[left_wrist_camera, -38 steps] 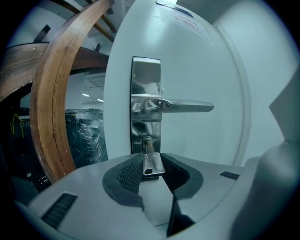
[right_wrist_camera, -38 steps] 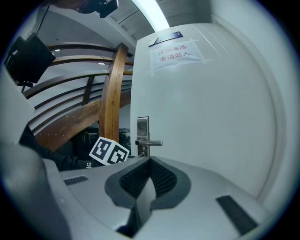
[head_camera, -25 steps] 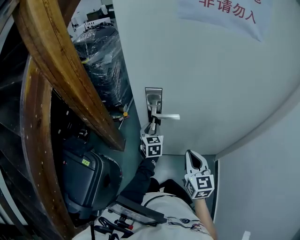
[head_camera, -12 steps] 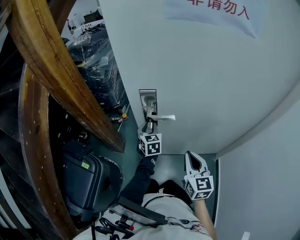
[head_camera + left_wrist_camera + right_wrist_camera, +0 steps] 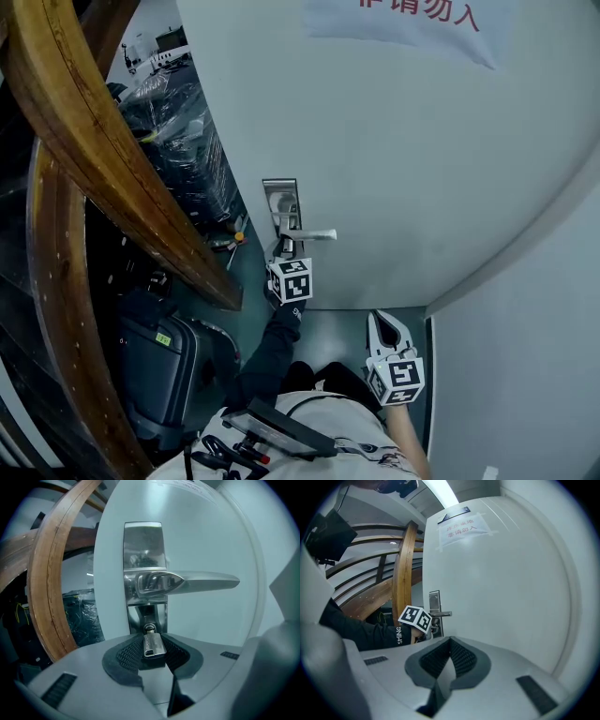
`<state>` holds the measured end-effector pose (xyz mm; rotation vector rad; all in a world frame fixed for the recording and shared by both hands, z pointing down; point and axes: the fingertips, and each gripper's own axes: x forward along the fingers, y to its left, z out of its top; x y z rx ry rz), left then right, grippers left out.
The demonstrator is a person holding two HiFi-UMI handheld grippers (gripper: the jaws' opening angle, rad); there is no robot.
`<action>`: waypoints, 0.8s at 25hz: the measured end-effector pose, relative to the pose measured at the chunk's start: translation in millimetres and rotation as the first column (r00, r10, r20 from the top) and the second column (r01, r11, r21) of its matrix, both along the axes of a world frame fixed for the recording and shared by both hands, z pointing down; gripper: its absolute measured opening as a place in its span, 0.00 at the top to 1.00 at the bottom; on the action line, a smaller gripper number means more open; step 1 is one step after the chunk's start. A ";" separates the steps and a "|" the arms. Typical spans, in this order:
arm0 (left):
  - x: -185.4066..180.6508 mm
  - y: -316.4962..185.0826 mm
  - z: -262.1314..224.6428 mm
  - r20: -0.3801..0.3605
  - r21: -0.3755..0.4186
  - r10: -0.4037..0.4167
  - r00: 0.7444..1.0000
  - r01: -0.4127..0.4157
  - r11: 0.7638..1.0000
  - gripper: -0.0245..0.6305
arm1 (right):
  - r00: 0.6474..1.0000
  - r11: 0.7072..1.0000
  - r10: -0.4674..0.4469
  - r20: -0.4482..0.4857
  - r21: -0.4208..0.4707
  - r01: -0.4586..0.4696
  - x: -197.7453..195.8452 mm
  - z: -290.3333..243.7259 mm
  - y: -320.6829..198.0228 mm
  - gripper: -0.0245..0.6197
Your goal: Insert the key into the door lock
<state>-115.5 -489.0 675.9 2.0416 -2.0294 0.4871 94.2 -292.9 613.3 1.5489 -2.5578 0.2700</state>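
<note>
Jaws of our left gripper (image 5: 153,648) are clamped on the bow of the silver key (image 5: 153,643). Its front end meets the lock cylinder (image 5: 149,630) at the foot of the lock plate (image 5: 144,541), just under the lever handle (image 5: 197,580); how deep it sits we cannot tell. The plate is near the left edge of the pale door (image 5: 403,169). Left of that edge we see a curved wooden beam (image 5: 103,141), a plastic-wrapped bundle (image 5: 178,131) and, lower, a dark suitcase (image 5: 164,361), shut, so we cannot see into it. Against a second ago, our left gripper has closed in on the plate from below. The right gripper (image 5: 449,656) stays low by our body, well apart from the door, jaws pressed together with nothing between them. A paper notice (image 5: 412,23) with red print is high on the door, and a grey-green floor (image 5: 328,323) runs below.
</note>
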 end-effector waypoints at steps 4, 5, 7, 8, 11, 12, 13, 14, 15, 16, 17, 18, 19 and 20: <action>5.1 12.7 4.6 -0.014 -0.015 0.036 0.999 -0.036 0.999 0.78 | 1.000 1.000 -0.009 0.022 -0.006 0.009 -1.6 -7.4 11.0 0.95; 6.2 20.8 4.7 -0.016 -0.024 0.039 0.999 -0.040 0.999 0.78 | 1.000 1.000 -0.014 0.026 -0.006 0.015 -2.8 -12.3 11.8 0.95; 8.8 44.3 1.1 -0.043 -0.027 0.041 0.998 -0.043 0.999 0.78 | 0.999 1.000 -0.027 0.028 -0.007 0.027 -6.3 -25.2 12.1 0.95; 10.9 59.5 -4.1 -0.061 -0.017 0.045 0.997 -0.047 0.999 0.78 | 0.999 0.999 -0.033 0.029 -0.007 0.034 -8.7 -33.0 12.1 0.95; 22.9 110.4 -39.0 -0.097 0.042 0.076 0.992 -0.072 0.996 0.78 | 0.998 0.998 -0.054 0.036 -0.005 0.055 -18.2 -61.1 11.8 0.95; 26.1 126.1 -53.6 -0.095 0.056 0.083 0.992 -0.078 0.995 0.85 | 0.997 0.998 -0.061 0.041 -0.004 0.062 -21.6 -71.4 11.1 0.95; 28.7 139.8 -68.0 -0.087 0.064 0.090 0.992 -0.084 0.994 0.95 | 0.997 0.998 -0.068 0.046 -0.003 0.069 -25.1 -81.9 10.3 0.95; 30.8 151.4 -82.2 -0.074 0.069 0.099 0.992 -0.094 0.993 0.95 | 0.996 0.997 -0.076 0.051 0.001 0.076 -28.6 -92.6 9.4 0.95; 32.3 160.9 -96.3 -0.057 0.072 0.109 0.992 -0.105 0.992 0.95 | 0.995 0.997 -0.083 0.057 0.006 0.083 -32.2 -103.3 8.5 0.95; 33.2 168.8 -110.9 -0.042 0.078 0.117 0.992 -0.113 0.991 0.95 | 0.994 0.996 -0.089 0.061 0.014 0.089 -35.6 -114.1 7.7 0.95; 33.9 175.2 -125.4 -0.034 0.086 0.123 0.992 -0.119 0.989 0.95 | 0.994 0.996 -0.093 0.064 0.023 0.092 -38.6 -124.7 6.7 0.95; 34.8 180.6 -139.3 -0.031 0.097 0.129 0.991 -0.125 0.987 0.95 | 0.993 0.995 -0.094 0.068 0.034 0.092 -41.3 -134.8 5.6 0.95; 36.2 185.1 -151.8 -0.029 0.109 0.137 0.990 -0.133 0.985 0.95 | 0.993 0.995 -0.093 0.072 0.047 0.090 -43.8 -144.3 4.5 0.95; 38.2 188.7 -162.7 -0.029 0.119 0.147 0.989 -0.143 0.982 0.95 | 0.993 0.995 -0.090 0.076 0.059 0.086 -46.1 -152.7 3.4 0.95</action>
